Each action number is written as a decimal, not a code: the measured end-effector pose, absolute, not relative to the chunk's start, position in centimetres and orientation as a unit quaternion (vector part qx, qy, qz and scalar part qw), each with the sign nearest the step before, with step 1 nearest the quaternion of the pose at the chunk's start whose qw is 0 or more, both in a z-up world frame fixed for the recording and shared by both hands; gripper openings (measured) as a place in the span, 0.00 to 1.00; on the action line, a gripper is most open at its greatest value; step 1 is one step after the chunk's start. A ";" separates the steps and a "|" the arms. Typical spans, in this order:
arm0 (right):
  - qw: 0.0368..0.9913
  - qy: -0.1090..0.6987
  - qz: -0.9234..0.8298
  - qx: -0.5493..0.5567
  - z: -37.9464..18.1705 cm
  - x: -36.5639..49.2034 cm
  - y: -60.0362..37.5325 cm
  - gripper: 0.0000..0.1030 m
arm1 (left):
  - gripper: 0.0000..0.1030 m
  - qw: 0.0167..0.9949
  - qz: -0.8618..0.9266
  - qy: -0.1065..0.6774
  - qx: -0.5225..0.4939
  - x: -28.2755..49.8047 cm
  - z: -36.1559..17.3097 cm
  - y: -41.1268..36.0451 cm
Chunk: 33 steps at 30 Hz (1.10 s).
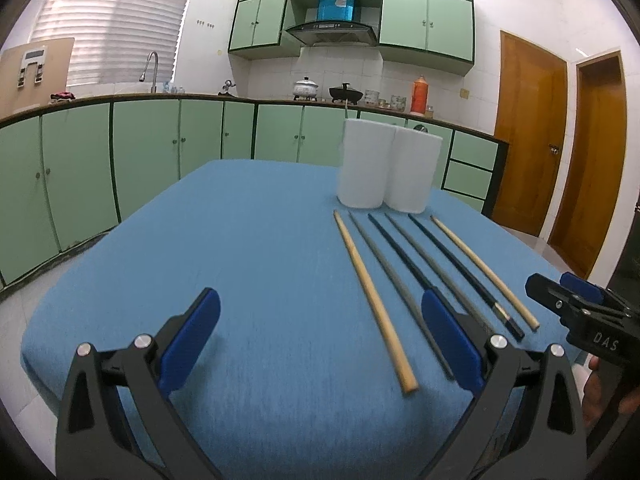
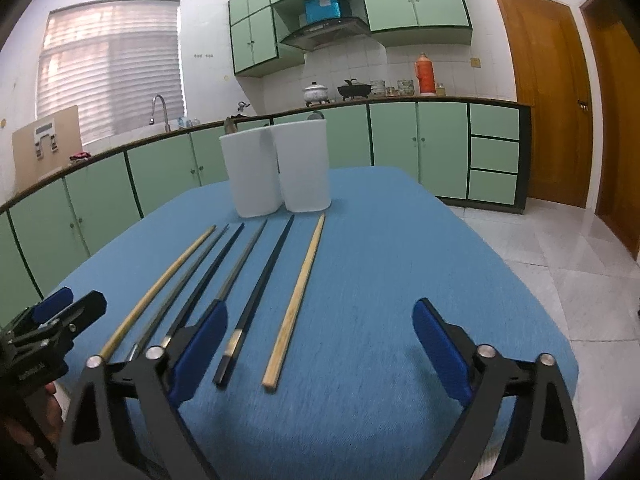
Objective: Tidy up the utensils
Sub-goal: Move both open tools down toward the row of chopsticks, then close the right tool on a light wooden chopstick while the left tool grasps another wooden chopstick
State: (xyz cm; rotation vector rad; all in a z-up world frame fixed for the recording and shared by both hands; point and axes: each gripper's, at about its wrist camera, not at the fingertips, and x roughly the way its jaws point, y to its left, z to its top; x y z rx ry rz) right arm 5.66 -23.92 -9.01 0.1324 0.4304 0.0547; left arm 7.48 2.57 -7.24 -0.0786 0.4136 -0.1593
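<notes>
A matt blue cloth with a fine woven grain covers the counter (image 1: 260, 240). Ahead of the tongs lie pale bare-wood chopsticks (image 1: 374, 298), dull grey ones (image 2: 240, 258) and glossy black ones (image 2: 260, 296). Beyond them, two white holders (image 2: 276, 168) look like smooth matt plastic. The left tongs (image 1: 320, 344) and right tongs (image 2: 316, 356) are matt black plastic with blue pads (image 1: 188, 340) and shiny metal pins.

blue table (image 2: 380, 280): chopsticks (image 2: 295, 304), white holders (image 2: 276, 168)

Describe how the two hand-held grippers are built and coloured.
Both match: the left hand-held gripper and the right hand-held gripper have black angular frames, silver round pivot pins and blue finger pads. The right one's black body carries pale lettering.
</notes>
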 end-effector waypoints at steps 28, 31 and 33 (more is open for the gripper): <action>0.976 0.215 0.036 0.023 -10.5 3.9 -21.3 0.18 | 0.65 0.977 -0.079 0.197 -0.016 5.1 -9.4 0.0; 0.976 0.214 0.037 0.021 -10.5 3.9 -21.2 0.15 | 0.59 0.977 -0.080 0.196 -0.015 5.1 -9.4 -0.2; 0.977 0.212 0.035 0.018 -10.6 3.9 -21.0 0.14 | 0.58 0.978 -0.078 0.195 -0.013 5.1 -9.5 -0.5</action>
